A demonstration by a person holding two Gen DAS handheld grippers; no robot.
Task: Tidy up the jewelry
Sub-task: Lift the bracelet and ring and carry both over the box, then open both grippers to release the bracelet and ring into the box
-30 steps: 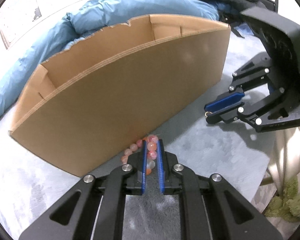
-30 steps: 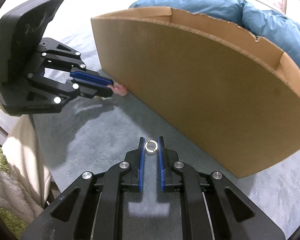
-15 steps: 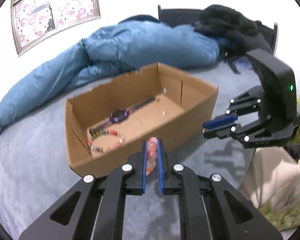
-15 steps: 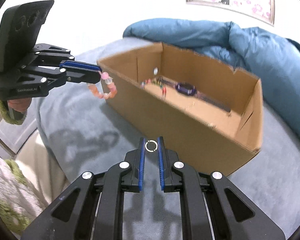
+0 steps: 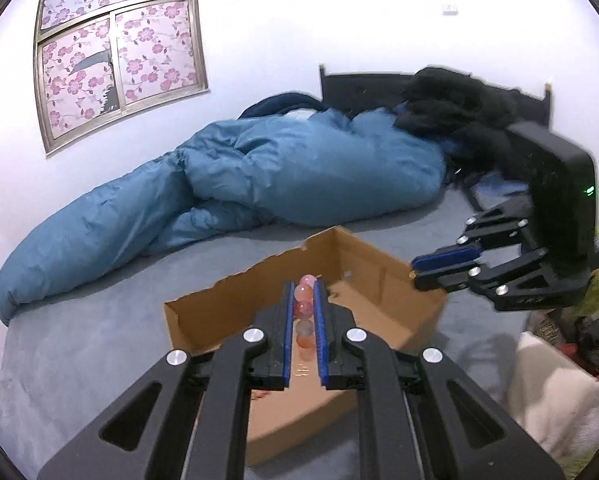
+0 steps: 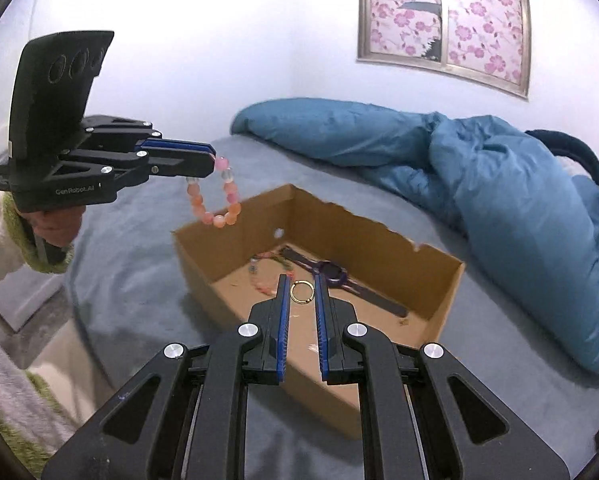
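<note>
Jewelry sorting is looking partway done. We are holding two pieces over the open brown cardboard box (image 6: 383, 248) sitting on the grey bed cover (image 6: 139, 280). Our left gripper (image 6: 213, 160) is clamping a pink and orange beaded bracelet (image 6: 215, 200), jaws pinched on a few beads while the rest of the loop is dangling free in the air, just outside the box's near-left corner and above its rim. In the left wrist view the beads (image 5: 304, 312) are sitting stacked between the blue pads. Our right gripper (image 6: 301, 292) is pinching a small gold ring (image 6: 301, 293) at its fingertips, jaws nearly closed on it, hovering over the box interior.

Already lying on the box floor: a dark purple watch with a long strap (image 6: 333, 272) and another multicoloured beaded bracelet (image 6: 263, 276), partly hidden behind our right fingers. A few tiny specks are also lying on the box floor, too small to tell.

Left to do, as we are judging it: bringing both grippers over the opening and letting the bracelet and the ring go inside. We are seeing no other loose jewelry on the bed cover, only the rumpled blue quilt (image 6: 479, 168) behind the box, so these may be the last two pieces.
</note>
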